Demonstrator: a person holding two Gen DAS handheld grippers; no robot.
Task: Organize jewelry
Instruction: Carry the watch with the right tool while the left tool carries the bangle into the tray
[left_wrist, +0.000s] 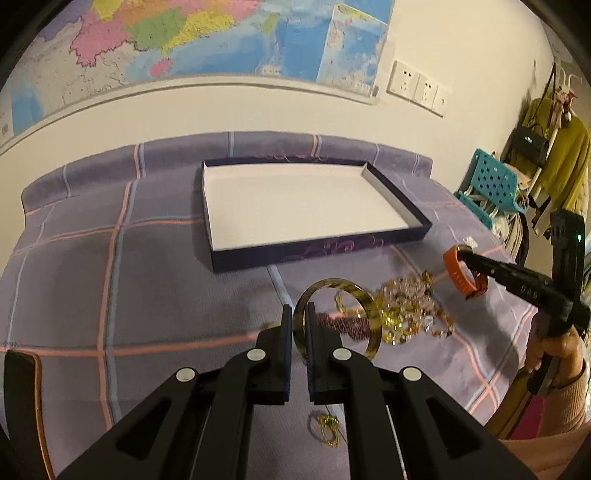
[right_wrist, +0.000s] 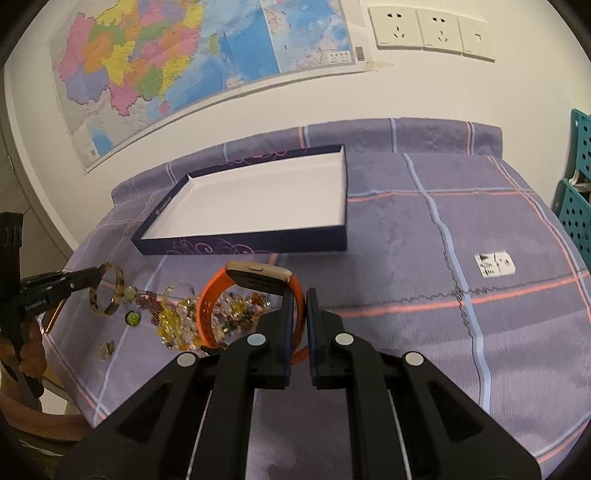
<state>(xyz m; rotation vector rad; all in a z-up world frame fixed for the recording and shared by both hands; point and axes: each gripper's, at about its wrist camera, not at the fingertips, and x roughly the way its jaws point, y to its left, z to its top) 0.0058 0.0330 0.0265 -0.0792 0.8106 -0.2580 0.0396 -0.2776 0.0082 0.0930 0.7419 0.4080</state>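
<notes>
1. Left claw (left_wrist: 298, 314) was nearly closed, pinching the rim of the amber bangle (left_wrist: 340, 314); the bangle stood on edge, lifted above the bead pile.
2. Right claw (right_wrist: 300, 301) was nearly closed on the strap of the orange watch (right_wrist: 236, 295), gold face up and strap looped out to the claw's left.
3. Small green-stone ring (left_wrist: 327, 428) lay on the table cloth (left_wrist: 166, 295) under the left claw, near the table's front edge.
4. Pile of yellow and clear beads (left_wrist: 402, 310) sat between the two claws, just beyond them; a dark red bead strand (left_wrist: 340, 323) lay at its near side. Two loose green pieces (right_wrist: 133, 317) lay on the pile's left side.
5. Key relation: the open box (left_wrist: 317, 254) lay straight ahead of both claws, beyond the pile, long axis across the table, with its near wall facing them. Inside looked white and bare.
6. Left claw sat opposite the box's near wall around its middle, right claw toward the near right corner; both looked about equally near.
7. Judgement: each item needs to go up over the near wall, then down. Nothing stood in the way but the wall; the two claws could crowd each other if both go in together.
8. White tag (right_wrist: 495, 264) lay on the cloth toward the table's right edge. Wall map (right_wrist: 166, 62) and sockets (right_wrist: 432, 31) were behind the table.
</notes>
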